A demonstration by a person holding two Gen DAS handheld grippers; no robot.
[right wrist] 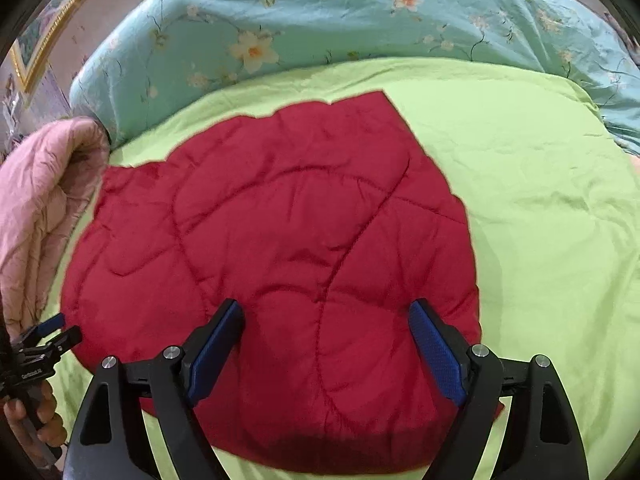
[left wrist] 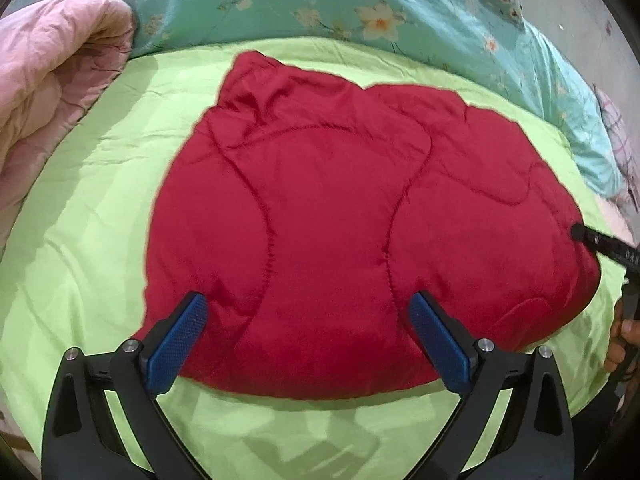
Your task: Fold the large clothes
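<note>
A red quilted garment (left wrist: 332, 220) lies folded and flat on the lime green sheet (left wrist: 88, 240); it also shows in the right wrist view (right wrist: 288, 248). My left gripper (left wrist: 308, 304) is open and empty, its blue pads just above the garment's near edge. My right gripper (right wrist: 326, 312) is open and empty over the garment's near right part. The right gripper's tip shows at the right edge of the left wrist view (left wrist: 600, 242), by the garment's right edge. The left gripper shows at the left edge of the right wrist view (right wrist: 52, 334).
A pink quilt (left wrist: 52, 80) is bunched at the left, also in the right wrist view (right wrist: 44, 208). A teal floral duvet (left wrist: 320, 4) runs along the far side, also in the right wrist view (right wrist: 320, 20). Green sheet (right wrist: 540, 200) lies right of the garment.
</note>
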